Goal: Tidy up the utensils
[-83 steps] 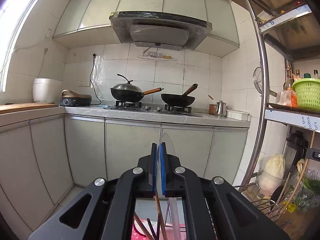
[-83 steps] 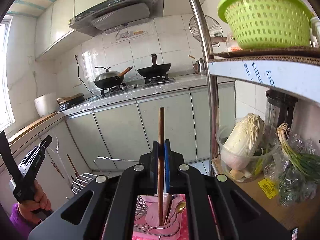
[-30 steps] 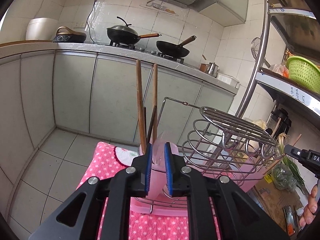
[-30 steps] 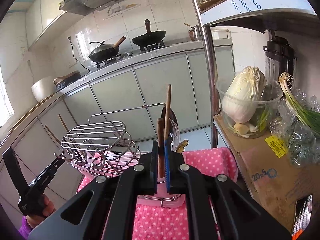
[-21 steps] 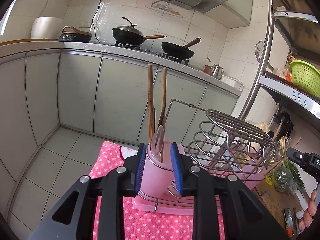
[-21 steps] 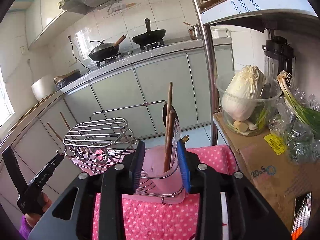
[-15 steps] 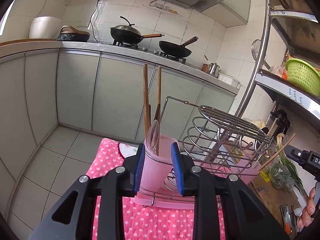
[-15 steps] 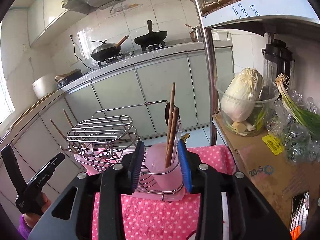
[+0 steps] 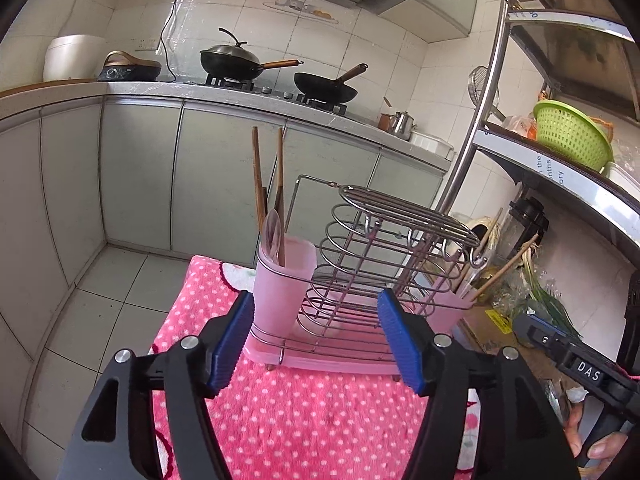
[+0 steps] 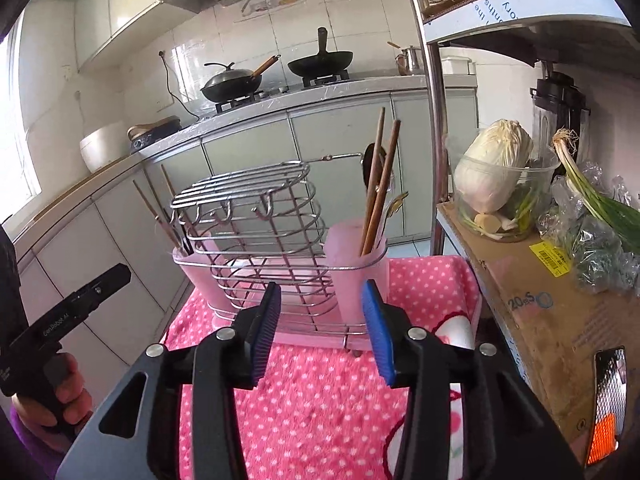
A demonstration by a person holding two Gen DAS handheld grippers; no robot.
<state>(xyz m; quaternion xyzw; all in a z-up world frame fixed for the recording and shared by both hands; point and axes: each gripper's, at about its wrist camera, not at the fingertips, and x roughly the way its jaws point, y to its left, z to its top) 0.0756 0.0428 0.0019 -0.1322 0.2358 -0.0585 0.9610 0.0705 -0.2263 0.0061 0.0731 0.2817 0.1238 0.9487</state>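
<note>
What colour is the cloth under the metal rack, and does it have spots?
The cloth is bright pink with small white polka dots. It shows best in the right wrist view.

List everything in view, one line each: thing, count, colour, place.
wire rack: one, silver, on the towel.
pink cups: two, one at each end of the rack.
chopsticks: brown, two standing in each cup.
spoon: one, pale, in the cup on the left gripper's side.
polka-dot towel: one, pink and white, under the rack.
woks: two, black, on the stove.
kettle: one, metal, on the counter.
rice cooker: one, white, counter corner.
colander: one, green, on the shelf.
cabbage: one, in a clear tub.
cardboard box: one, brown, beside the towel.
left gripper: empty, jaws opening.
right gripper: empty, jaws opening.
</note>
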